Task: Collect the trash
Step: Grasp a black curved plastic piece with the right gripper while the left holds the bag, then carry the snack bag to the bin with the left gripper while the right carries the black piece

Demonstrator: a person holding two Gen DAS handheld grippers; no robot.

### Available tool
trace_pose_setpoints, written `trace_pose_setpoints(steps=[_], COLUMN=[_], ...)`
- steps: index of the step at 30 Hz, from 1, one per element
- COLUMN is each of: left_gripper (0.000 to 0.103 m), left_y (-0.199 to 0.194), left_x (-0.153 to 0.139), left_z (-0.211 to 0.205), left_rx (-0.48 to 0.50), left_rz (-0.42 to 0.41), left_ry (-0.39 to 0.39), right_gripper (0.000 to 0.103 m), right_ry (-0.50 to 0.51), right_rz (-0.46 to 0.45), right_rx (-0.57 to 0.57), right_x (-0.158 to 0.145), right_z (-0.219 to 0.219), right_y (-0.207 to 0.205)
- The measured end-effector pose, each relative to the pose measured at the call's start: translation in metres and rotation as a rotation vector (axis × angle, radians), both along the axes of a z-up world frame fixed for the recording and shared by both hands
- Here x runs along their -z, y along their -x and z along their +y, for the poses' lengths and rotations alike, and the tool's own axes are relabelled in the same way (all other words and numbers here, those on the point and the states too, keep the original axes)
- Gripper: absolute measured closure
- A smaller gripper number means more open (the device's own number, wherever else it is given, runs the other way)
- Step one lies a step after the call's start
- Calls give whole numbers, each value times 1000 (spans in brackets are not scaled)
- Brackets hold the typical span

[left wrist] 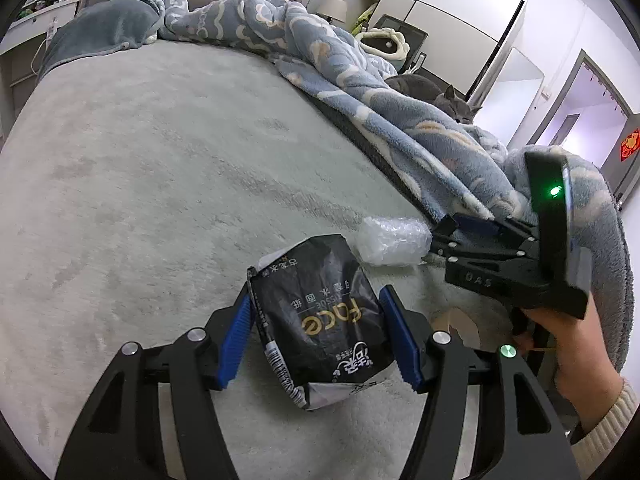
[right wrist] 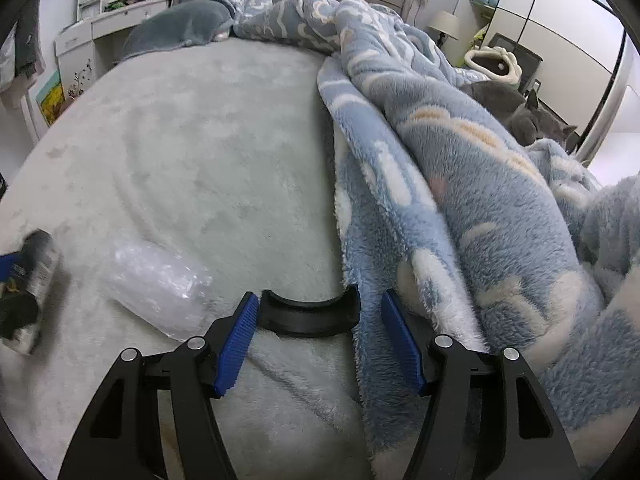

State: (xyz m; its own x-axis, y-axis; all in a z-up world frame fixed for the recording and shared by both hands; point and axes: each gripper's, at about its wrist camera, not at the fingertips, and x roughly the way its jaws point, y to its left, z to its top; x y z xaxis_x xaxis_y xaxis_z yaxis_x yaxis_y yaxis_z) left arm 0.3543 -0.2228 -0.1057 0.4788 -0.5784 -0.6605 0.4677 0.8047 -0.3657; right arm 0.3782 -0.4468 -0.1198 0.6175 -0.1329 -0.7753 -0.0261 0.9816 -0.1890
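While the bed [left wrist: 140, 152] spreads wide and bare to the left under a pale grey-green plush sheet, its right side is hemmed in by a bunched blue fleece blanket [left wrist: 352, 80] with white cloud shapes, running from the headboard down to the near edge. A grey cat [left wrist: 448, 98] lies on the far side of that blanket ridge, near the wardrobe [left wrist: 452, 12]. A grey pillow [left wrist: 104, 28] sits at the head of the bed.

The left gripper [left wrist: 316, 336] has its jaws on both sides of a crumpled black tissue packet [left wrist: 316, 320]; the blue pads look to touch the packet's sides, grasping it, though how firmly is unclear. The packet is glossy black with gold lettering, white printed characters and a barcode strip, creased, its silvery lower end folded under. It lies on the sheet near the bed's front edge.

Just beyond it, to the right, lies a clear crinkled plastic bag [left wrist: 392, 244], translucent white, close against the blanket's edge.

The right gripper [right wrist: 316, 336] hovers over the sheet beside the blanket, jaws spread apart and holding nothing, with the plastic bag [right wrist: 156, 284] just to its left.
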Motion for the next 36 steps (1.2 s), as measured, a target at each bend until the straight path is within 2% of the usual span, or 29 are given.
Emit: trace_pose_setpoints(steps=[4, 6, 7, 16, 22, 36], left_gripper=[38, 38, 38, 38, 38, 38], left_y=[2, 4, 5, 18, 32, 81], left_x=[-4, -7, -8, -13, -26, -50], left_z=[5, 7, 8, 31, 52, 102], left_rx=[-1, 1, 2, -11, -33, -88], left_rz=[-8, -18, -25, -63, -81, -121], left_ry=[11, 13, 12, -14, -13, -42], right_gripper=[40, 51, 53, 54, 54, 54], right_ry=[29, 14, 5, -54, -43, -123], right_rz=[18, 12, 11, -33, -70, -132], right_rx=[-4, 9, 17, 59, 49, -13], right_x=[5, 3, 2, -19, -34, -61], right_z=[3, 1, 0, 6, 26, 86], right_y=[-2, -2, -2, 8, 24, 63])
